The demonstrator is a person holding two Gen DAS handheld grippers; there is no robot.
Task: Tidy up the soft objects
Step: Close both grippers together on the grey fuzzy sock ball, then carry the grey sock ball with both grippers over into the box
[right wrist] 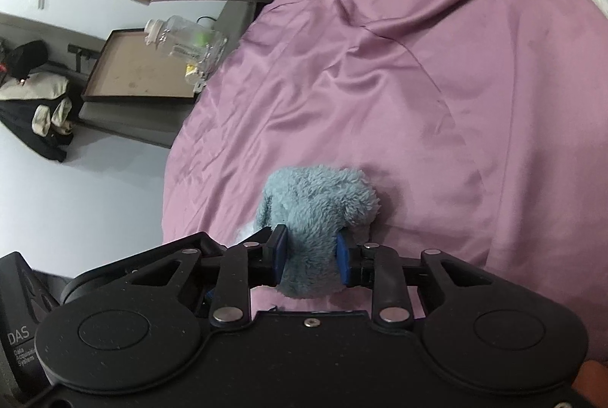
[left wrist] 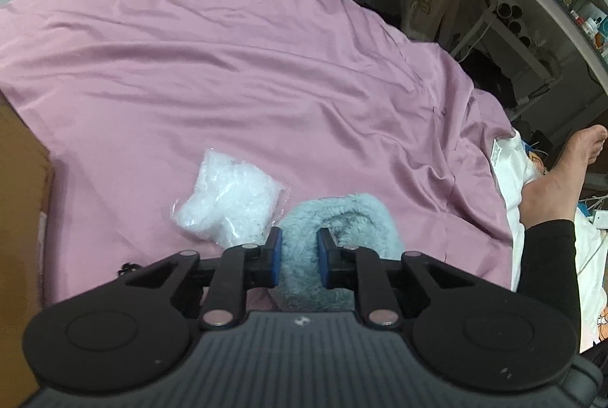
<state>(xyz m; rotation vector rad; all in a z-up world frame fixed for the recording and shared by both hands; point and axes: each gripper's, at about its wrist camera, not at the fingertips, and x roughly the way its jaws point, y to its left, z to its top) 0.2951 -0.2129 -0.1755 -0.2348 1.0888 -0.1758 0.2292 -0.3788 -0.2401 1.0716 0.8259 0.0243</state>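
Meanwhile, on a pink bedsheet (left wrist: 228,65), two hand-held grippers work one fluffy blue-grey cloth (left wrist: 342,229). At the far left of the left wrist view sits a brown cardboard box (left wrist: 22,199), edge-on at the bed's side. Just right of it, near the camera, a clear bag of white stuffing (left wrist: 228,202) lies on the sheet, touching the cloth's left edge. The left gripper (left wrist: 298,257) has its jaws apart on either side of a fold of the cloth; whether the blue pads actually press it cannot be told. Further right, a person's bare foot (left wrist: 558,180) rests past the bed's edge.

Seen from the right wrist view, the right gripper (right wrist: 311,261) is clamped on the bunched cloth (right wrist: 319,202), which bulges forward over the sheet (the bag barely peeks out at its left).

Judged from here, the risks are plain: the plush is thick and springy, so a shallow pinch could slip; and a left jaw closing wide might catch the crinkly bag or drag the sheet along.
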